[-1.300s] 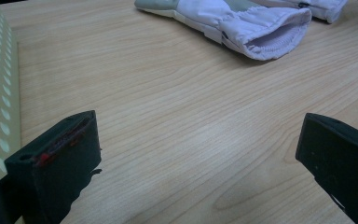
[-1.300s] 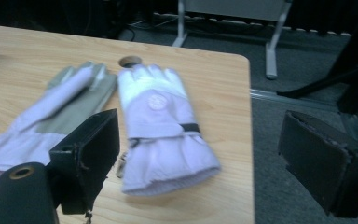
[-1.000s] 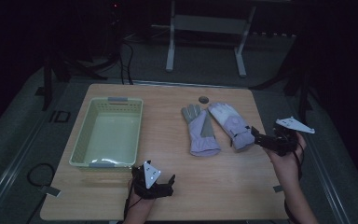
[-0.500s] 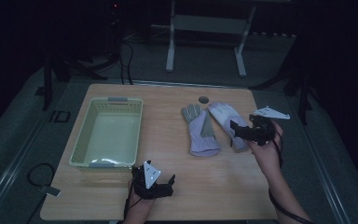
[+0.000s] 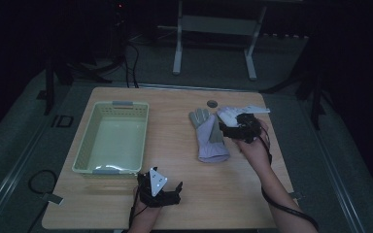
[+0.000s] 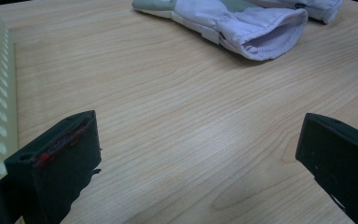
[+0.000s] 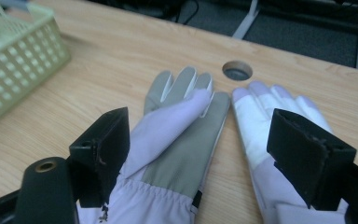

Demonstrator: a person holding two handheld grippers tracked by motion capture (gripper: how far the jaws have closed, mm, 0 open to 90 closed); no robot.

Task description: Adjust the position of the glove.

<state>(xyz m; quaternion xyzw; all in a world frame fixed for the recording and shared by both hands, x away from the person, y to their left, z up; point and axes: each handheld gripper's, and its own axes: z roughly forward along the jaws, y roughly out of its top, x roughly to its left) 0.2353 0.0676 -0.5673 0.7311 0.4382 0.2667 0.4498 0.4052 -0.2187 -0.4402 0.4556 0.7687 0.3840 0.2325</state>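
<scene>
**Supervisor:** Report status, nearest item first.

**Operator:** Nearest me, the left gripper [image 5: 167, 190] rests at the front edge of the table [image 5: 213, 194]. Its fingers [image 6: 60, 158] are spread wide with nothing between them. I see bare wood ahead of them and the basket [image 5: 111, 141] wall just beside the left finger.

**Supervisor:** And the right side?

**Operator:** The right gripper [image 5: 229, 130] is over the two gloves in mid-table. Its fingers [image 7: 102, 149] have just been closing a little, but they are released and grip nothing. In the right gripper view, the left glove [image 7: 177, 140] lies between them, palm patch up with one flap folded over. The right glove [image 7: 265, 121] lies flat, partly behind the right finger. The two gloves sit touching or nearly so.

**Supervisor:** Which step is that?

**Operator:** I judge it to be the approach to a pick, most likely of the left glove. Next I would lower the fingers onto its cuff or folded flap and close until the fabric is pinched.

**Supervisor:** Any obstructions?

**Operator:** The neighbouring glove is close enough to be caught in the same pinch. Soft fabric may also slip or bunch. Farther back, a round hole [image 5: 212, 103] in the table lies beyond the fingertips, clear of the work. The basket stands well apart to the left with an open path to it.
</scene>
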